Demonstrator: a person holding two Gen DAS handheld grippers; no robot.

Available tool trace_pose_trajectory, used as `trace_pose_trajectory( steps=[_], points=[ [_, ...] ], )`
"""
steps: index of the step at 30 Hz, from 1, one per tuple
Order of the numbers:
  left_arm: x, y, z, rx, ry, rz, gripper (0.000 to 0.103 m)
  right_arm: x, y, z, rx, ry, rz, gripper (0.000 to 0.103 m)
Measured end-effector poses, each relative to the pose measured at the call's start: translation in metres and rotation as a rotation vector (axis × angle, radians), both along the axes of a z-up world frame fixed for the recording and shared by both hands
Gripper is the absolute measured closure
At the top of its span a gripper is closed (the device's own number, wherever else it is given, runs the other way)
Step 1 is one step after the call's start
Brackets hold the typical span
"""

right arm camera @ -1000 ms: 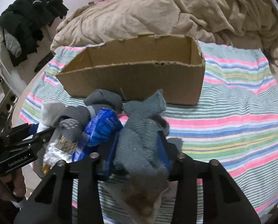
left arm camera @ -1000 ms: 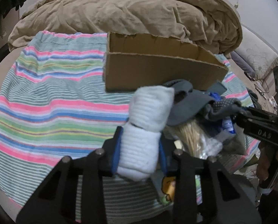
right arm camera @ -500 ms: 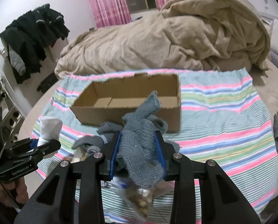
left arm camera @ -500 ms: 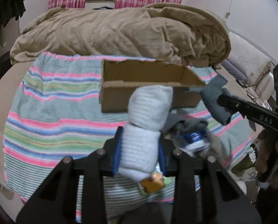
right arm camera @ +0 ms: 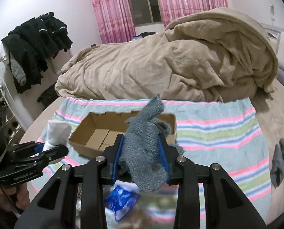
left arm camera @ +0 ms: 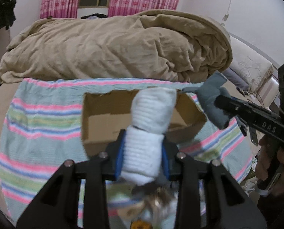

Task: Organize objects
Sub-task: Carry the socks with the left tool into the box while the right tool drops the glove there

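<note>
- Presently, the left gripper [left arm camera: 142, 158] holds a rolled white sock [left arm camera: 149, 126] clenched between its fingers [left arm camera: 120, 156]; the roll stands upright and projects toward 12 o'clock, in line with the open cardboard box [left arm camera: 103, 112].
- The right gripper [right arm camera: 141, 160] is clamped on a grey knitted sock [right arm camera: 144, 145], whose loose end rises toward 12 o'clock in its own view.
- Seen from the left wrist, the right gripper enters at 3 o'clock, with the grey sock hanging beside the box's right end.
- The box lies on a striped blanket [left arm camera: 40, 126] spread on the bed, in front of a bunched tan duvet [left arm camera: 113, 47].
- The visible floor of the box is bare cardboard; nothing is seen inside it, though the socks hide part of the interior.
- Progress, as judged: two items are lifted and none deposited. The task stands at an early stage.
- Remaining items: a blurred heap lies beneath both grippers at 6 o'clock, including a blue packet [right arm camera: 121, 196]; its other contents cannot be identified.
- A further dark grey cloth item [right arm camera: 282, 160] lies well apart at 3 o'clock in the right wrist view, on the blanket's edge.
- Outstanding, as judged: releasing both socks into the box, then the heap and the stray item.
</note>
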State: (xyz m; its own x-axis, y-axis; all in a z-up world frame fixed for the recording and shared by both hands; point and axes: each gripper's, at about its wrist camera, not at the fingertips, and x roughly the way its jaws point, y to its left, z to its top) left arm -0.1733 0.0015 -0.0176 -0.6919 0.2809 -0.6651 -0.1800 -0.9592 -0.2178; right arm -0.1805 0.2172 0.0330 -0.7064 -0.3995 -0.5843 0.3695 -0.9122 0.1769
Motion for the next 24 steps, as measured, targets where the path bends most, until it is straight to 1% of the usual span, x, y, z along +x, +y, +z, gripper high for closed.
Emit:
trace_pose_trajectory(
  steps=[2, 6, 10, 15, 19, 22, 23, 24],
  points=[
    [-0.022, 0.007, -0.005, 0.002, -0.01, -0.015, 0.07, -0.015, -0.002, -0.004, 0.002, -0.007, -0.002, 0.066],
    [-0.059, 0.014, -0.018, 0.029, -0.04, -0.011, 0.07, -0.046, -0.004, -0.018, -0.005, -0.039, -0.006, 0.066],
    [-0.085, 0.018, -0.034, 0.038, -0.071, 0.001, 0.07, -0.066, -0.01, -0.035, 0.007, -0.063, 0.003, 0.066],
    [-0.104, 0.023, -0.055, 0.063, -0.129, 0.005, 0.069, -0.082, -0.015, -0.055, 0.014, -0.096, 0.01, 0.066],
    [-0.112, 0.028, -0.07, 0.047, -0.188, 0.014, 0.067, -0.087, -0.02, -0.067, 0.028, -0.118, 0.021, 0.065],
    [-0.115, 0.026, -0.077, 0.033, -0.227, 0.035, 0.055, -0.089, -0.024, -0.076, 0.052, -0.131, 0.024, 0.062],
    [-0.115, 0.025, -0.077, 0.036, -0.24, 0.043, 0.042, -0.088, -0.024, -0.077, 0.052, -0.129, 0.027, 0.061],
    [-0.114, 0.024, -0.077, 0.045, -0.241, 0.047, 0.032, -0.088, -0.024, -0.077, 0.047, -0.128, 0.033, 0.056]
  ],
)
